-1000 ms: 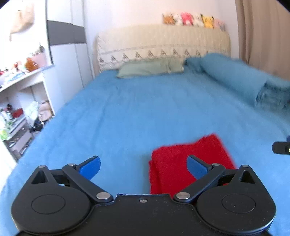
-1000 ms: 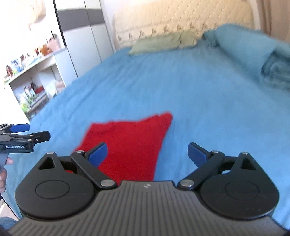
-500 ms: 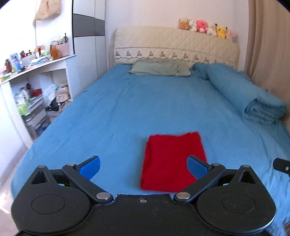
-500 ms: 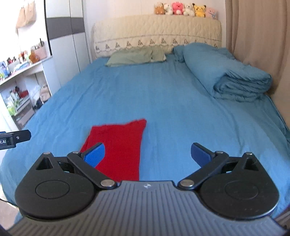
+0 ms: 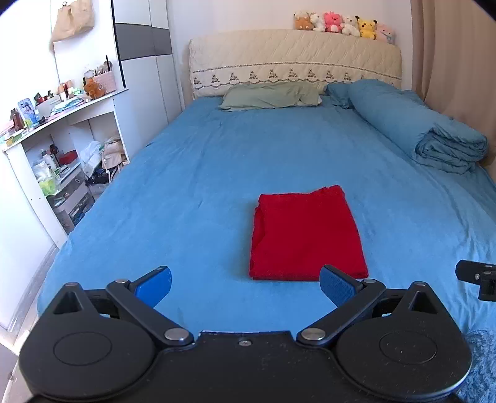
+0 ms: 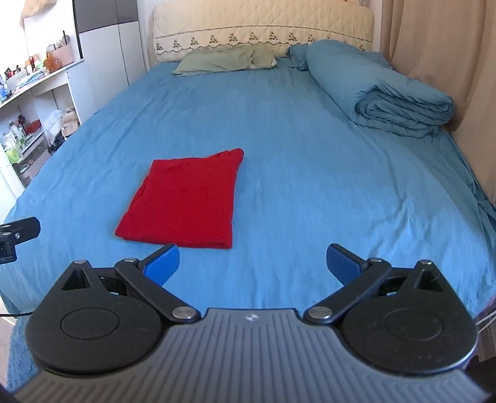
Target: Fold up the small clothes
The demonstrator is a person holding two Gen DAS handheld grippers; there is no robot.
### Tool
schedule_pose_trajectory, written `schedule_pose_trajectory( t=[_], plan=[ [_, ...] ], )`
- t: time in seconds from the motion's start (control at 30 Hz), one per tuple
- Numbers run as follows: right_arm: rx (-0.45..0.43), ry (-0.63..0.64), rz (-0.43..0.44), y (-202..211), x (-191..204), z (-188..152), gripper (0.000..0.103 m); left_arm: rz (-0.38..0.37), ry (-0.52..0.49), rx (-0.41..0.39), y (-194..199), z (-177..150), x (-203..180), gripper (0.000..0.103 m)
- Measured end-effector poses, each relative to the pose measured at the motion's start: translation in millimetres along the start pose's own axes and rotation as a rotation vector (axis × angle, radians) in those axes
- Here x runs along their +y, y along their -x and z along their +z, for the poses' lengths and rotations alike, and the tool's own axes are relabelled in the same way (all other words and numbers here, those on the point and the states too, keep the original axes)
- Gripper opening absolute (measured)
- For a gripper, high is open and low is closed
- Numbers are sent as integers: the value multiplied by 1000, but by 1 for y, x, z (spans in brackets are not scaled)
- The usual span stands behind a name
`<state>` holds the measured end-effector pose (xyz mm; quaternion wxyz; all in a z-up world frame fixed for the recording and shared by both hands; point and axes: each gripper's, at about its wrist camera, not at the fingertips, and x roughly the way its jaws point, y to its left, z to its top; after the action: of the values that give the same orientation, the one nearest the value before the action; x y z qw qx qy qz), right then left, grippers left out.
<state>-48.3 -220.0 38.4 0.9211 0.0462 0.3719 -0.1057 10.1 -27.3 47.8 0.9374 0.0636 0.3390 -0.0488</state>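
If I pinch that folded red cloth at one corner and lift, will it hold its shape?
Probably not. The red cloth looks soft and thin, with loose layers showing at its left edge, so it would likely droop and unfold. It seems light. On the blue bedsheet, pushing would probably bunch it rather than slide it.

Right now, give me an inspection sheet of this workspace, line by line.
Surface: bed with a blue sheet, smooth.
Job's things: red cloth, folded into a flat rectangle near the foot of the bed.
Clutter: rolled blue duvet along the curtain side; green pillow at the headboard.
Grippers: left hand-held gripper open, empty; right hand-held gripper open, empty; neither touches the cloth.
Cables: nothing seen.
Surroundings: crowded white shelves, wardrobe, curtain, soft toys atop the headboard.
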Motion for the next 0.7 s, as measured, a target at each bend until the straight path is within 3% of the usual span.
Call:
schedule_pose_trajectory(
  t=[0.7],
  plan=[
    [-6,-4,-25,4,-3,-2,103,-11,-5,-14,2,-3,1,103]
  ],
)
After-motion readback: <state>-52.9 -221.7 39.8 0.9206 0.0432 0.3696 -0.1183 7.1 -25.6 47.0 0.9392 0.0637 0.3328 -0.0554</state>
